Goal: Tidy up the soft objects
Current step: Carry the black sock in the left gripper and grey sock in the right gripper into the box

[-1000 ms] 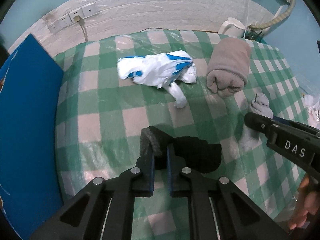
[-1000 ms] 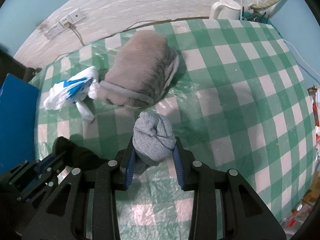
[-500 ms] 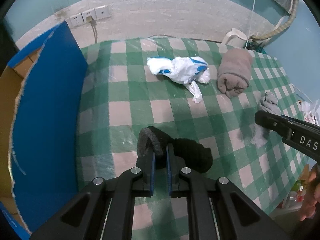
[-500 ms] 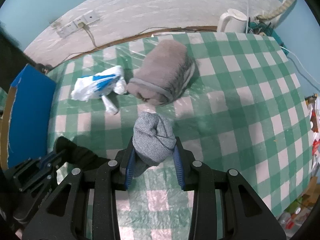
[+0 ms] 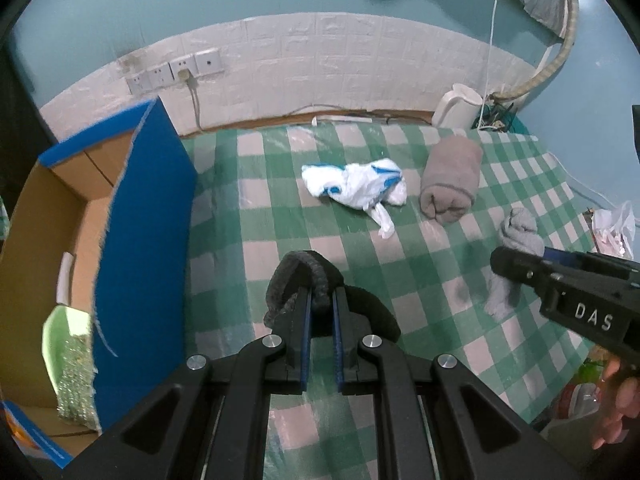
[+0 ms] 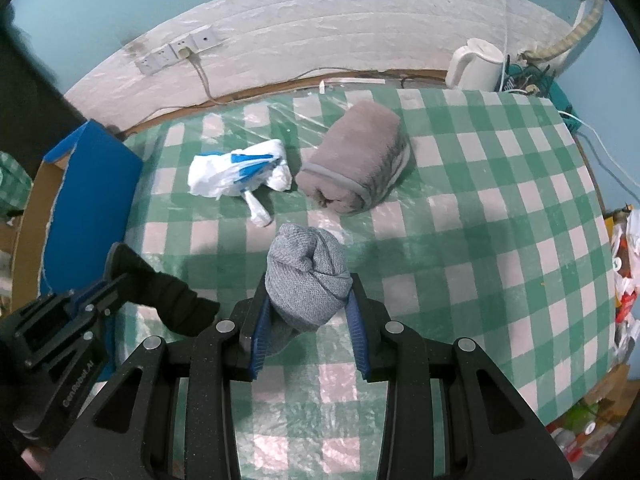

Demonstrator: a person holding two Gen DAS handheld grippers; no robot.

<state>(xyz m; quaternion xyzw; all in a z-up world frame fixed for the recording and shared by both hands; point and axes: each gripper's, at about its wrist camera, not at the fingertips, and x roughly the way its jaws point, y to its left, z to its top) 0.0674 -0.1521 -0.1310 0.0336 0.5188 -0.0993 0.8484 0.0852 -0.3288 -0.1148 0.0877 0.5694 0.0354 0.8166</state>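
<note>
**A:** Over the green-and-white checked tablecloth [image 5: 256, 216], both grippers are up off the surface with stuff in them. The left gripper [image 5: 320, 300] has its jaws pinched nearly together on a black sock [image 5: 300, 276]; the fuzzy cuff loops over the top of the fingers and the rest droops behind them.

**B:** And the other one?

**A:** The right gripper [image 6: 308, 312] is clamped on a balled-up grey sock [image 6: 306, 276], jaws set narrow with the bundle squeezed between the blue pads [image 6: 259, 336]. A loose bit hangs down below the left-hand pad. From the left wrist view you can see that same grey sock [image 5: 518, 236] dangling off the tip of the right gripper [image 5: 516, 264], clear of the cloth.

**B:** What's still lying on the table?

**A:** Two things. A rolled grey-brown towel [image 6: 356, 168] toward the back, and just beside it, to its left, a crumpled white-and-blue plastic bag [image 6: 236, 172]. Can't tell whether they actually touch. Neither gripper is near them.

**B:** Any box around?

**A:** Yeah, a blue cardboard box [image 5: 144, 248] sits at the left edge of the table, open at the top, with something green and sparkly [image 5: 72, 364] inside it. The black sock is closer to it than the grey one. A white kettle [image 6: 476, 64] stands at the far right corner by the wall, and a row of wall sockets [image 5: 176, 72] sits above the table's back edge.
</note>
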